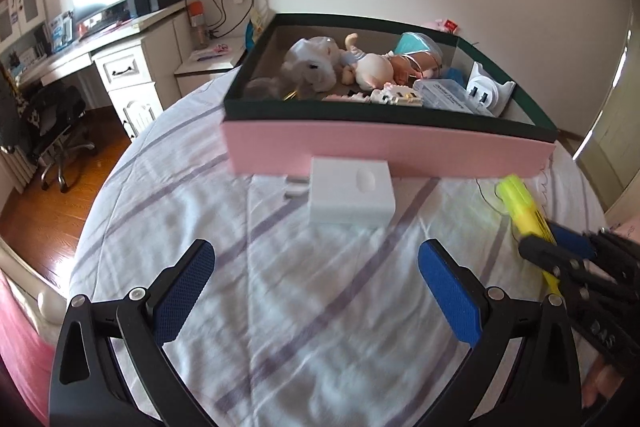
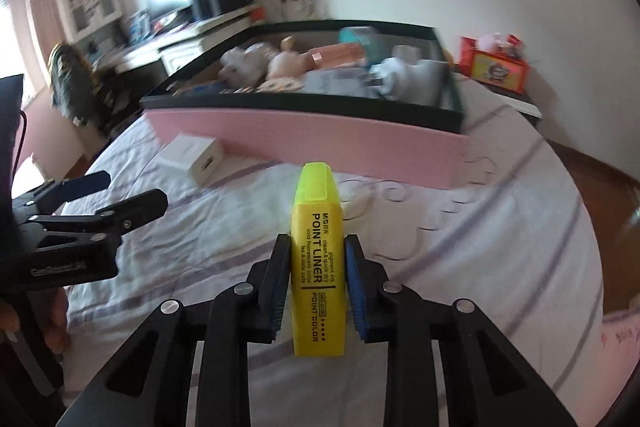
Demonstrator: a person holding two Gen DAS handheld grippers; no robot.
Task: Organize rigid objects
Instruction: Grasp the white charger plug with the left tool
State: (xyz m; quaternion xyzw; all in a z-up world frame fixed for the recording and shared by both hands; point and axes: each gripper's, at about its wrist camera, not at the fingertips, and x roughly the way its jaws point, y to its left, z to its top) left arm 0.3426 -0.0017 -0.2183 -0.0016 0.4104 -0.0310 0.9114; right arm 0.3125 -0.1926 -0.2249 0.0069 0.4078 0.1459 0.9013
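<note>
on our left, the left gripper (image 1: pixel 316 291) has its fingers spread wide with nothing between them, and it hangs over the striped bed sheet (image 1: pixel 280 307). straight ahead of its fingertips lies the white box (image 1: pixel 351 195), close against the pink wall of the big storage box (image 1: pixel 384 151). to the right, the right gripper (image 2: pixel 316 291) is pinching the yellow highlighter (image 2: pixel 317 267); both blue pads press on its flat sides, and its cap points forward, away from the tool.

we judge that the step in hand is to carry the highlighter into the storage box, which stands ahead of this gripper. to do it well, we keep the pinch firm, lift high enough that the cap passes over the dark rim, and choose a free place, because toys and cases already fill much of the inside. we open only when the highlighter is low.
</note>
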